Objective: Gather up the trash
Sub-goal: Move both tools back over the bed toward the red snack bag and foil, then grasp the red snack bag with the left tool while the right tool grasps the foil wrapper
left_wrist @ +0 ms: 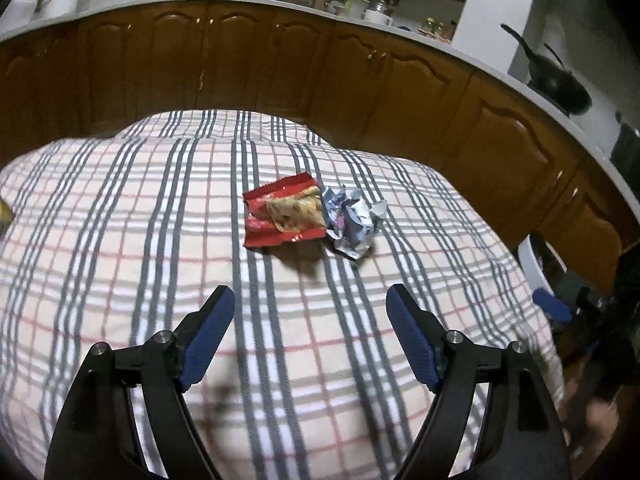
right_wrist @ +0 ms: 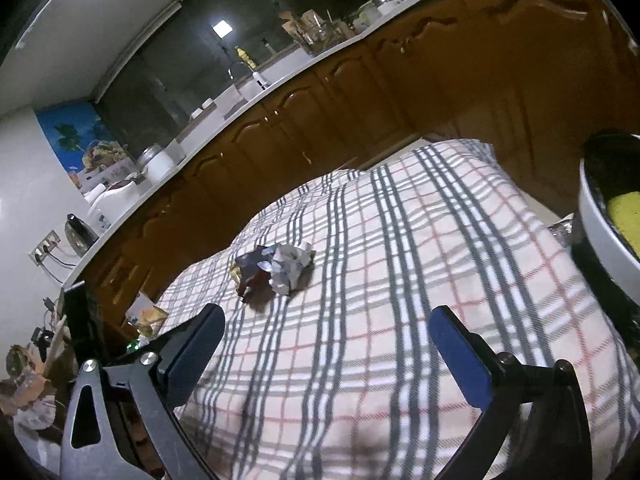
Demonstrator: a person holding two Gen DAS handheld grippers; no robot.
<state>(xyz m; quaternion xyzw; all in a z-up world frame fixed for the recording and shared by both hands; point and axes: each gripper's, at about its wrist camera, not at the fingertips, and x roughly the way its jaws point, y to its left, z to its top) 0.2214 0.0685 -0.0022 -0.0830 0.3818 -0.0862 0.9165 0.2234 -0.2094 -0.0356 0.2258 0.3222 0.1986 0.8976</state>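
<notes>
Over cloth (left_wrist: 120, 240), L gripper (left_wrist: 310, 300) angled down, jaws wide, empty.

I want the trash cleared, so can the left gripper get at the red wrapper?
Probably yes: the left gripper is open, and only bare checked cloth lies between it and the red wrapper.

Home kitchen: wooden cabinets (left_wrist: 360, 80), countertop (left_wrist: 240, 2), sink tap (right_wrist: 236, 68).
</notes>
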